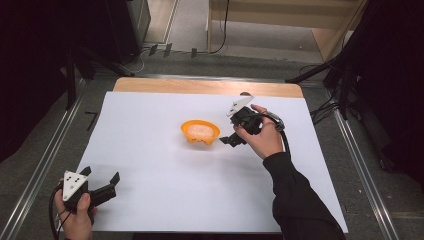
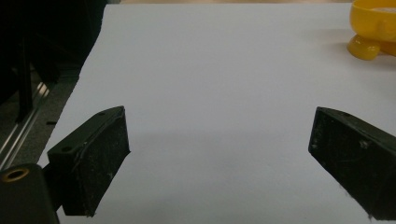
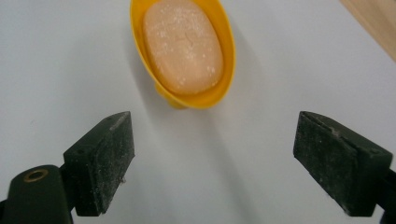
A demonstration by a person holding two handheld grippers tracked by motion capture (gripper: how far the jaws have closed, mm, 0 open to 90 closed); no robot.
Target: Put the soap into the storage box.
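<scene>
A yellow oval dish (image 1: 188, 126) sits near the middle of the white sheet, with a pale peach bar of soap (image 1: 200, 131) lying in it. In the right gripper view the soap (image 3: 182, 46) fills the dish (image 3: 228, 56) just beyond my right gripper (image 3: 215, 144), whose jaws stand open with nothing between them. From above, the right gripper (image 1: 229, 139) is just right of the dish, pointing toward it. My left gripper (image 1: 101, 174) rests at the sheet's near left corner, open and empty (image 2: 219, 140). The dish (image 2: 373, 28) shows far off at the upper right of the left gripper view.
A white sheet (image 1: 150, 165) covers the table, with a strip of bare wood (image 1: 200, 86) at the far edge. Metal rails (image 1: 45, 160) run along both sides, and dark stands and cables lie on the floor beyond.
</scene>
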